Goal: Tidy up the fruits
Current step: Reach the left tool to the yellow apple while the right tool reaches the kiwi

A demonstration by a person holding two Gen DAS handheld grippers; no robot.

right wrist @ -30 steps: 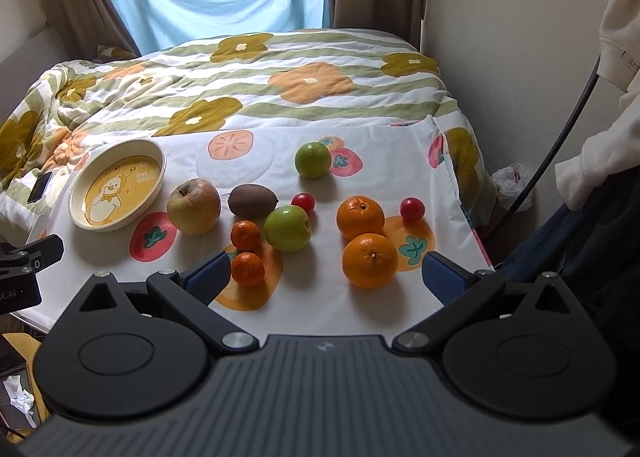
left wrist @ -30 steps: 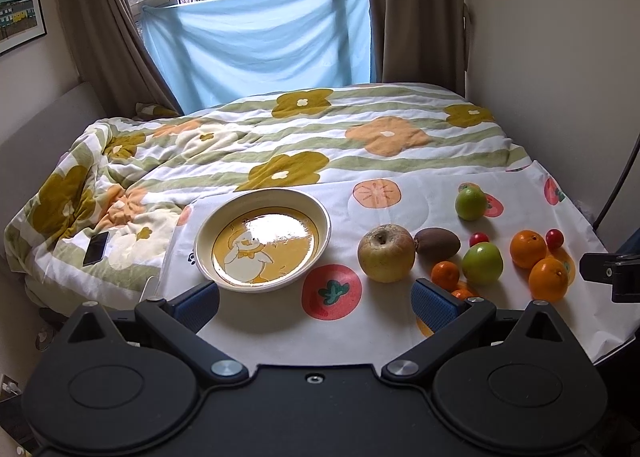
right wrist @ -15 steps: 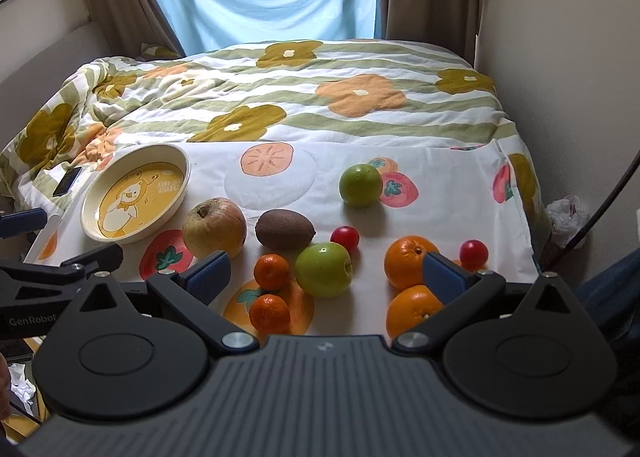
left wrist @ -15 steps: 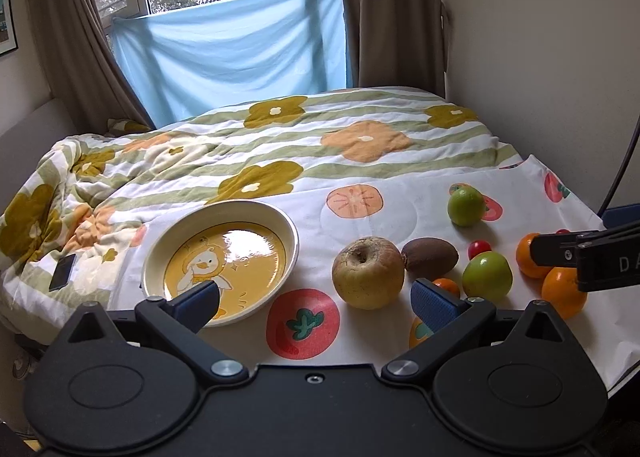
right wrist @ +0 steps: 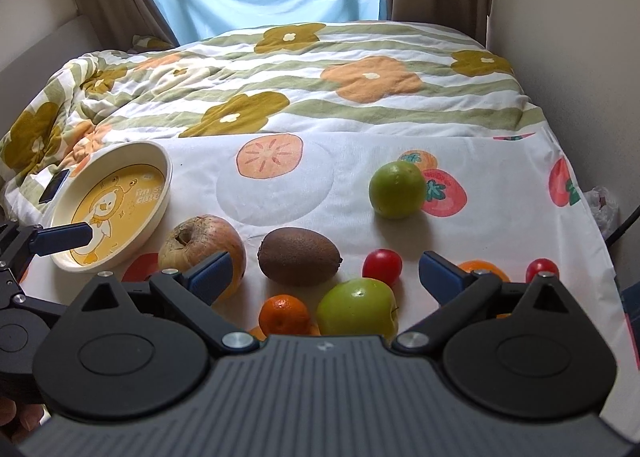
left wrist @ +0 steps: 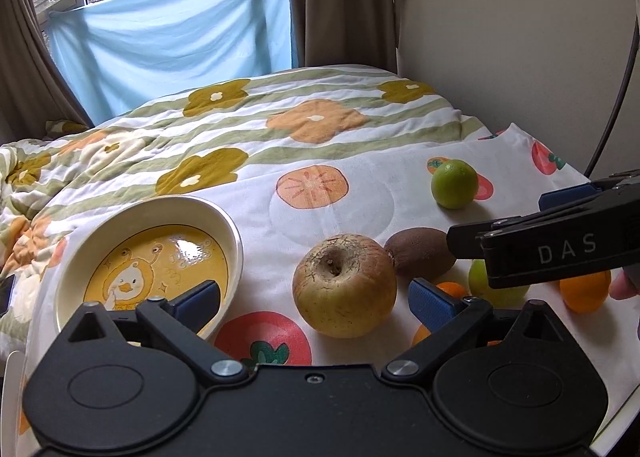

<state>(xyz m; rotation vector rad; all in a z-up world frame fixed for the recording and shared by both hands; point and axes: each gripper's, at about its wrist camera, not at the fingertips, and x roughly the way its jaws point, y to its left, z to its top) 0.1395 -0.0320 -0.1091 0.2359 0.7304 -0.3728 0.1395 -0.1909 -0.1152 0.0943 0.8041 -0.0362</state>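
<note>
Fruits lie on a white fruit-print cloth [right wrist: 400, 145] on a bed. A cream bowl [left wrist: 72, 257] [right wrist: 160, 161] with a yellow duck inside stands at the left. My left gripper [left wrist: 316, 297] is open and empty, with a big russet apple [left wrist: 344, 289] [right wrist: 192, 241] between its fingertips. My right gripper [right wrist: 324, 277] is open and empty above a kiwi [right wrist: 298, 255], a green apple [right wrist: 356, 307], a small mandarin [right wrist: 284, 313] and a cherry tomato [right wrist: 382, 265]. A second green apple [right wrist: 396, 189] [left wrist: 454, 183] lies farther back. Oranges [left wrist: 584, 291] are partly hidden.
A flowered quilt [right wrist: 320, 69] covers the bed behind the cloth. A wall [left wrist: 520, 37] runs along the right side. A phone [right wrist: 54, 185] lies on the quilt left of the bowl. The right gripper shows in the left wrist view [left wrist: 552, 245]. A second cherry tomato [right wrist: 542, 267] lies at the right.
Both grippers have moved forward and lower toward the fruits. The left one now brackets the russet apple; the right one has closed in over the kiwi and green apple.
</note>
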